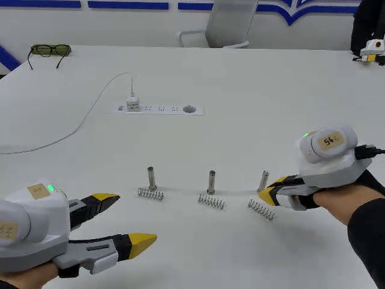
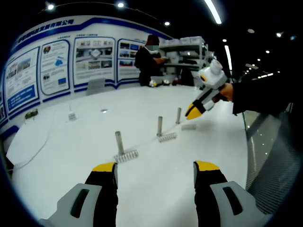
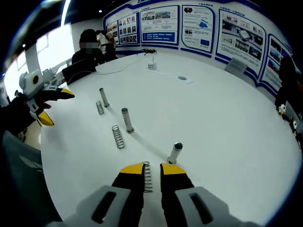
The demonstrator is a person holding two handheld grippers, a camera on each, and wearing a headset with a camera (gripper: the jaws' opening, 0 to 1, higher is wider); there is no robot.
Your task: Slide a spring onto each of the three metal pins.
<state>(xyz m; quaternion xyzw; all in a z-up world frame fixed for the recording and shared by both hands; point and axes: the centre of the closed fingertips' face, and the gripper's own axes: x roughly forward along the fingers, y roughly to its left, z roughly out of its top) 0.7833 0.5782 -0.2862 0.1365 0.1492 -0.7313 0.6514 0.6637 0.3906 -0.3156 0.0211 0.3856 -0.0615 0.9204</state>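
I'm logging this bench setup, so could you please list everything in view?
Table: 1, white.
Pins: 3, metal, upright in a row.
Springs: 3, silver, lying one by each pin.
Power strip: 1, white, behind the pins.
Plug: 1, white, in the strip.
Cable: 1, white, trailing left.
Glasses: 1, dark, far left.
Chair: 1, grey, beyond the table.
Person: 1, dark clothes, background.
Left gripper: 1, white and yellow, open, near left.
Right gripper: 1, white and yellow, slightly open over the right spring.
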